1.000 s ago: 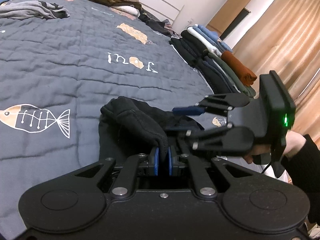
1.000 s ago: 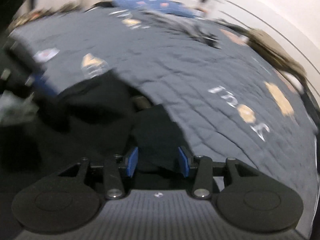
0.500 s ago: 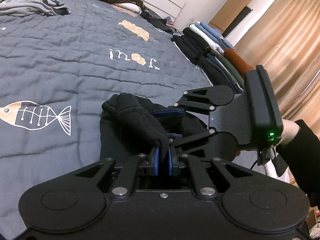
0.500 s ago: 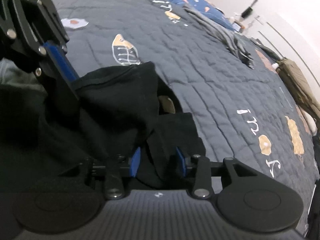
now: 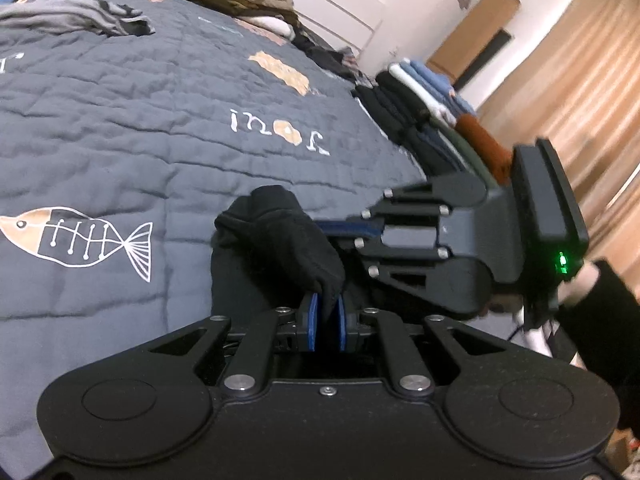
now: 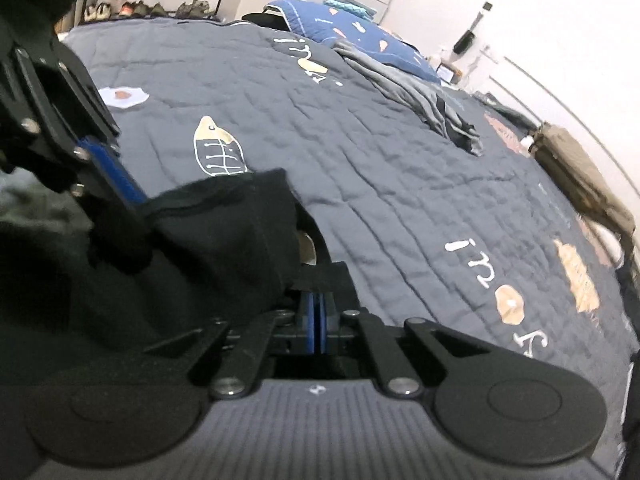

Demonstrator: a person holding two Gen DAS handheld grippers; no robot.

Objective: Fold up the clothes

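left tongs point(image 5: 325, 312) | pinching black garment point(image 5: 280, 240) | right tongs point(image 6: 319, 322) clamped beside

Two low, close wrist views — shared quilt point(image 5: 120, 128), crossing.

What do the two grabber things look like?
The left gripper and the right gripper are black, with blue pads, silver screws and round discs on the body. The right one has a green light. A black sleeve shows.
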